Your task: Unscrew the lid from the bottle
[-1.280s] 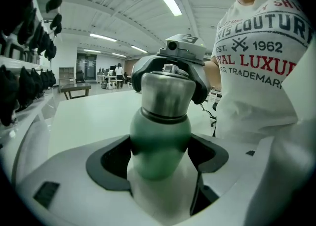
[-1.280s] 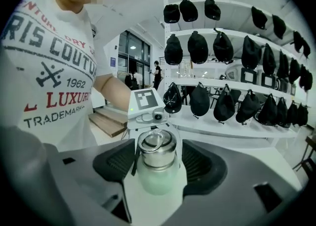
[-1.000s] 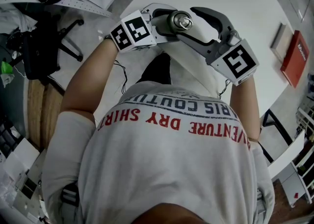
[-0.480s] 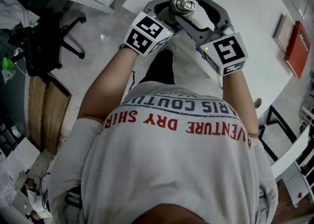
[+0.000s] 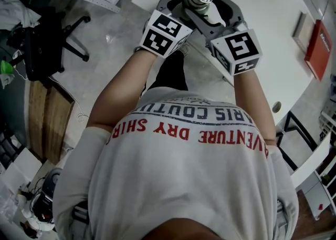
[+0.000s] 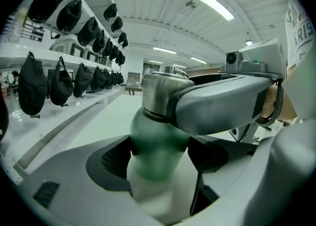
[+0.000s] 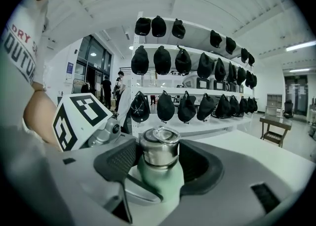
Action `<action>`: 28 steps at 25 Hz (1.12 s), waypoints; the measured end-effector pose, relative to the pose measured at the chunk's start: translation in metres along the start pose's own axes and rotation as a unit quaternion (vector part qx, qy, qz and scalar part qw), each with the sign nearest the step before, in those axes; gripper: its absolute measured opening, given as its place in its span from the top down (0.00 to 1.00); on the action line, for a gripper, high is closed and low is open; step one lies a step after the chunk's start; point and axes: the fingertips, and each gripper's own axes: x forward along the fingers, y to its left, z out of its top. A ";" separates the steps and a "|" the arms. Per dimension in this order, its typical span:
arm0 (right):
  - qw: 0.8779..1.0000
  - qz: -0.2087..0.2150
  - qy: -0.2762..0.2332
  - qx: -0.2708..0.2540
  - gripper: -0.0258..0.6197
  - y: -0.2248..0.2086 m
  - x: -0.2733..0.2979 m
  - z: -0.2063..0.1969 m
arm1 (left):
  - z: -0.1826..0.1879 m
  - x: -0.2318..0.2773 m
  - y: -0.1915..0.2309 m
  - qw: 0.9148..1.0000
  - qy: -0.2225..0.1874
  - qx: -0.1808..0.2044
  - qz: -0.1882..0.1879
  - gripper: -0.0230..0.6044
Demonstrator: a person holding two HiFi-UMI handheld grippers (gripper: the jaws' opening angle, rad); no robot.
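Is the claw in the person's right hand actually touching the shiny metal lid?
Touching. The right gripper view shows the right gripper closed on the silver lid, its pads against both sides with no gap visible.

Surroundings: white round tabletop (image 5: 262, 8), grey floor, shelving along the wall.

Black office chair (image 5: 44, 50) on the floor left of the tabletop; wooden panel (image 5: 44, 123) lower left. Flat red item (image 5: 318, 50) at the far right, a grey flat piece (image 5: 300, 38) just beside it. White wall shelves (image 7: 197, 91) with rows of black caps (image 7: 165, 106). People (image 7: 121, 89) standing in the background. Small side table (image 7: 275, 126) off right. Strip light (image 6: 207, 1) on the ceiling.
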 end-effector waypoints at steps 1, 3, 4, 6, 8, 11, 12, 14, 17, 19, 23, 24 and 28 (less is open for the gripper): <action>1.000 -0.002 -0.001 -0.001 0.54 0.000 0.000 0.000 | 0.000 0.000 0.000 1.000 -0.001 0.000 0.001 0.37; 1.000 -0.006 -0.002 0.001 0.55 -0.001 0.000 0.000 | 0.001 0.001 0.000 1.000 -0.005 0.001 0.001 0.37; 1.000 -0.008 -0.003 0.003 0.56 -0.002 0.001 -0.001 | 0.000 0.001 0.001 1.000 -0.006 0.001 0.000 0.37; 1.000 -0.009 -0.005 0.008 0.57 -0.004 0.001 -0.002 | 0.000 0.001 0.002 1.000 -0.007 0.002 -0.001 0.37; 1.000 -0.008 -0.007 0.008 0.58 -0.004 0.002 -0.001 | 0.000 0.001 0.002 1.000 -0.007 0.003 -0.002 0.37; 1.000 -0.006 -0.007 0.004 0.58 -0.003 0.002 -0.001 | 0.000 0.001 0.002 1.000 -0.006 0.006 -0.007 0.37; 1.000 -0.005 -0.006 0.002 0.58 -0.003 0.002 -0.001 | 0.000 0.001 0.002 1.000 -0.005 0.006 -0.009 0.37; 1.000 -0.001 -0.006 0.000 0.58 -0.003 0.003 -0.001 | -0.001 0.000 0.002 1.000 -0.003 0.009 -0.012 0.37; 1.000 0.006 -0.004 -0.002 0.58 -0.003 0.004 -0.001 | -0.001 0.000 0.003 1.000 0.000 0.016 -0.024 0.37; 1.000 0.010 0.000 -0.009 0.58 -0.003 0.005 -0.002 | -0.002 0.000 0.004 0.999 0.003 0.024 -0.037 0.37; 0.999 0.022 0.007 -0.022 0.59 -0.002 0.005 -0.003 | -0.002 -0.001 0.003 0.997 0.007 0.043 -0.070 0.37; 0.999 0.027 0.009 -0.024 0.59 -0.002 0.005 -0.003 | -0.002 -0.001 0.003 0.996 0.008 0.048 -0.078 0.37; 0.998 0.050 0.015 -0.030 0.59 -0.001 0.006 -0.005 | -0.004 -0.002 0.003 0.991 0.015 0.067 -0.113 0.37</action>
